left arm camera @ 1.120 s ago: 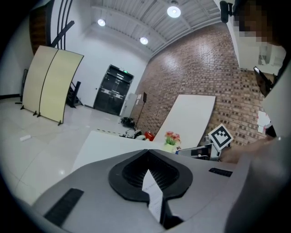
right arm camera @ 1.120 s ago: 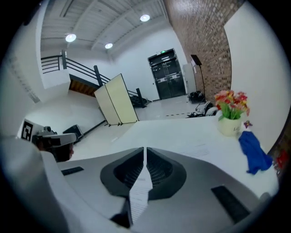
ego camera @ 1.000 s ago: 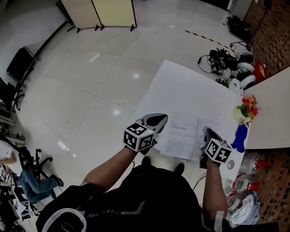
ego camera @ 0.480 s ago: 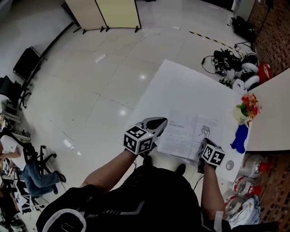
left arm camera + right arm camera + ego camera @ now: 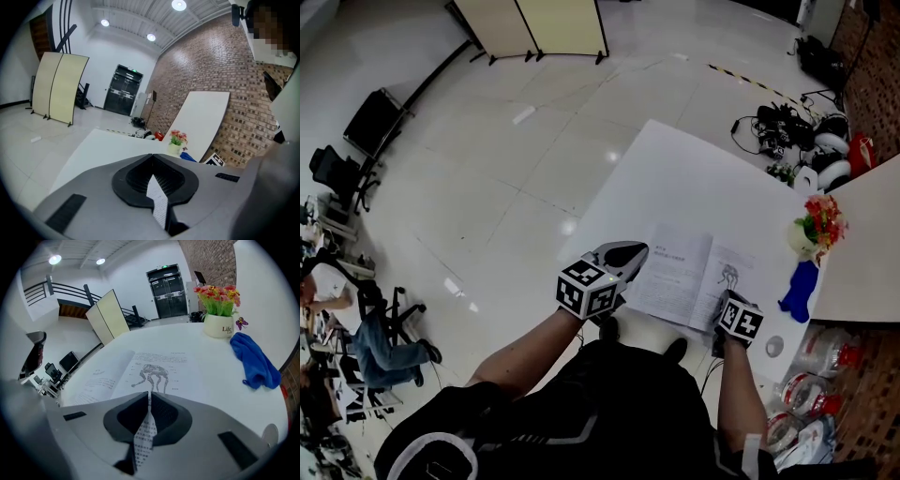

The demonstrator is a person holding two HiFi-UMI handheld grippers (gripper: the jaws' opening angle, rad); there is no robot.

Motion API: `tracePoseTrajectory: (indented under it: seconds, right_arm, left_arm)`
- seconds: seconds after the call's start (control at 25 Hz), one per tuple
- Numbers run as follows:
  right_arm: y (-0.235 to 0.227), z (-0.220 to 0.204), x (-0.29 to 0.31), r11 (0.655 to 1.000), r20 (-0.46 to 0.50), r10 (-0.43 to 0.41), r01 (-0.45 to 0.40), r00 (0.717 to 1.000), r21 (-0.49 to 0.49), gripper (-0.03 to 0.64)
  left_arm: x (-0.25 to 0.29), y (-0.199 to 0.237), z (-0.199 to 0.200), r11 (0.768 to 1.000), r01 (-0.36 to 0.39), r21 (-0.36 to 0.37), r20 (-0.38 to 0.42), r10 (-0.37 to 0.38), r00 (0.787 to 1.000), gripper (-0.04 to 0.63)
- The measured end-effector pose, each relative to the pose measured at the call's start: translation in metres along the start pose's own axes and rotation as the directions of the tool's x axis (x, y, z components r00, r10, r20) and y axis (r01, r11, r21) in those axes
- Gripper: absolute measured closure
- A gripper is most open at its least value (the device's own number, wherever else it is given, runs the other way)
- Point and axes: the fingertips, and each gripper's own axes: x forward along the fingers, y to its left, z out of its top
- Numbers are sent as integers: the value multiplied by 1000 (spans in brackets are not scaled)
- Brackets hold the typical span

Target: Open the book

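Observation:
The book (image 5: pixel 689 277) lies open on the white table (image 5: pixel 675 178), its left page printed with text and its right page showing a drawing (image 5: pixel 152 372). My left gripper (image 5: pixel 630 251) is at the book's left edge. In the left gripper view, the left gripper (image 5: pixel 151 176) is shut on a strip of printed page (image 5: pixel 158 201). My right gripper (image 5: pixel 727 302) is low at the book's near right corner. In the right gripper view, the right gripper (image 5: pixel 150 394) is shut on a printed page edge (image 5: pixel 144 437).
A flower pot (image 5: pixel 811 230) and a blue cloth (image 5: pixel 797 286) sit on the table right of the book, with a small round disc (image 5: pixel 775 345) nearer me. Cables and gear (image 5: pixel 778 131) lie on the floor beyond. A second white table (image 5: pixel 862 244) stands to the right.
My right gripper has sunk toward the table with its page, so the right side now lies flatter and the drawing shows. The left gripper has stayed at the book's left edge.

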Motion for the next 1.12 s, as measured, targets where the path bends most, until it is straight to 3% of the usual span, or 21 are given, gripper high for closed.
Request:
tracePoseTrajectory:
  seconds: [0.4, 0.72, 1.0, 1.12]
  right_arm:
    - [-2, -7, 6, 990, -24, 111, -113, 994, -89, 609]
    - [-1, -5, 5, 976, -71, 200, -205, 977, -78, 609]
    - [23, 6, -15, 934, 17, 285, -273, 958, -230, 609]
    - [25, 3, -17, 935, 17, 253, -240, 967, -263, 609]
  left_arm:
    - [9, -31, -8, 996, -78, -40, 9, 78, 997, 597]
    - [5, -54, -22, 988, -144, -59, 6, 144, 990, 597]
    - [-3, -68, -37, 980, -185, -74, -7, 185, 983, 597]
    - [-5, -73, -39, 983, -173, -66, -12, 172, 985, 597]
